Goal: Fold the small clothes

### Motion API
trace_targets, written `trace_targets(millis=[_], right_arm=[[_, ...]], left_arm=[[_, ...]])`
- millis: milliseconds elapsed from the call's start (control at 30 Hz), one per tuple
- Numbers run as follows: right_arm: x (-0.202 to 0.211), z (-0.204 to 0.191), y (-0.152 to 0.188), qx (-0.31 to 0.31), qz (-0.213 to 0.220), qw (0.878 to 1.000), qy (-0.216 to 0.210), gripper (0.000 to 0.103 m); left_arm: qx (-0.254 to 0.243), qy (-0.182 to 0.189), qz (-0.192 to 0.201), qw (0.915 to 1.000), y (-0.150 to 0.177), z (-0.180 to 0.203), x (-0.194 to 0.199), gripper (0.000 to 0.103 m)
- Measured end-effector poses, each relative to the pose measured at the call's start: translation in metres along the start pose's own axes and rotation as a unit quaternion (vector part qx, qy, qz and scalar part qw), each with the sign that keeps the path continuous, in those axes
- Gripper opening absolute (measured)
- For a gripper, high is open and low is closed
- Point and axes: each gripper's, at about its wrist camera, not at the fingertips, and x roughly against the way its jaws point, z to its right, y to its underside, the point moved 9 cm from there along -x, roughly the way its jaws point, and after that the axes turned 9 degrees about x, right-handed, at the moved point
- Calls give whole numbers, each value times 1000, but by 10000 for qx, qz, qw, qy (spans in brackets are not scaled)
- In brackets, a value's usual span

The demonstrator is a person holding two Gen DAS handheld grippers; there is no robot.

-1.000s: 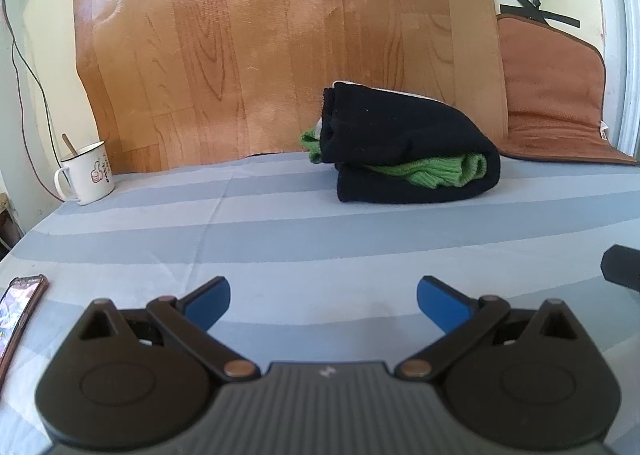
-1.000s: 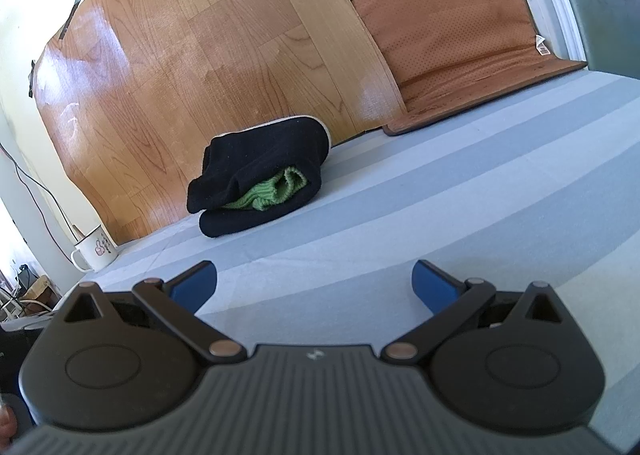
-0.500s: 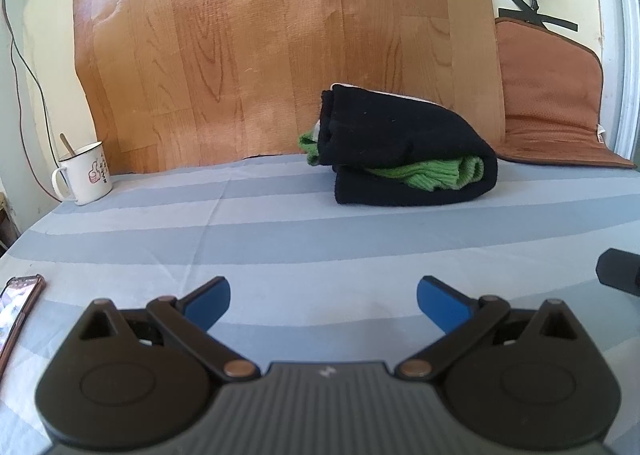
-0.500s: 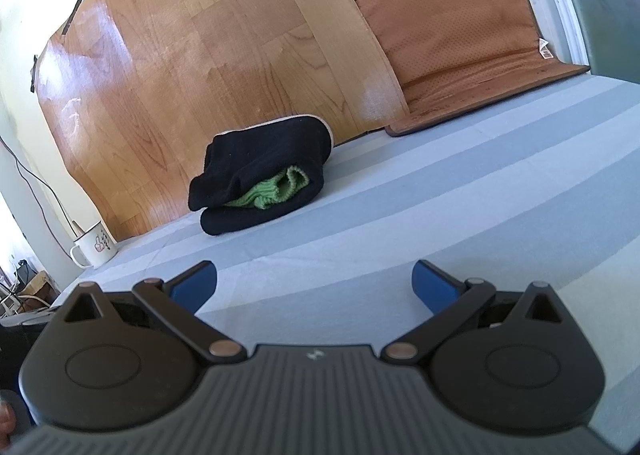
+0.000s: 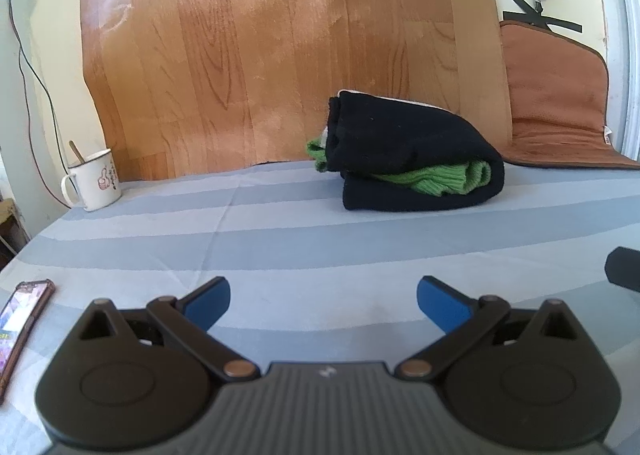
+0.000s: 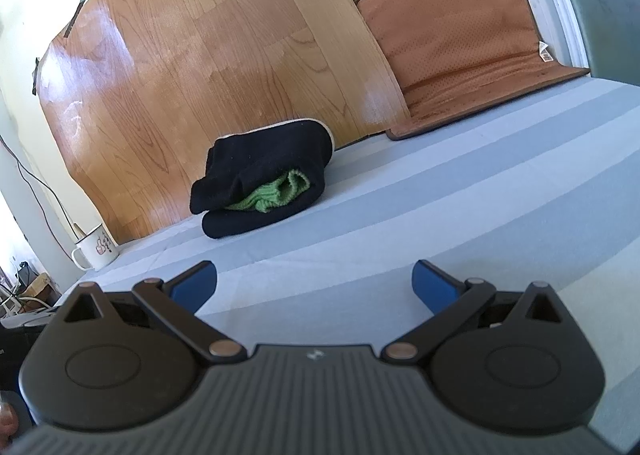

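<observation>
A folded black garment [image 5: 408,147] with a green knit piece [image 5: 444,181] tucked inside lies at the back of the blue-striped surface, against the wood-pattern board. In the right wrist view the same black bundle [image 6: 264,179] sits far ahead and left, its green knit [image 6: 280,195] showing at the fold. My left gripper [image 5: 323,305] is open, well short of the bundle, nothing between its blue pads. My right gripper [image 6: 314,283] is open too and holds nothing. A dark tip [image 5: 624,271] of the right gripper shows at the left wrist view's right edge.
A white enamel mug [image 5: 94,185] with a spoon stands at the back left. A phone [image 5: 20,319] lies at the left edge. A brown cushion mat [image 6: 460,55] leans on the wall at the back right. Striped cloth [image 5: 320,247] covers the surface.
Both grippers have drawn back slightly and tilted; the bundle sits a little farther off in both views. Jaws stay open, and the clothes have not moved.
</observation>
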Motion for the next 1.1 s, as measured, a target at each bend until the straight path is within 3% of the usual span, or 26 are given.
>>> trace_targets(millis=[1100], right_arm=[[1,3,-4,-89,81,9999,-111,103]], left_arm=[[-485,-514,425,9966,-3,2,7,103]])
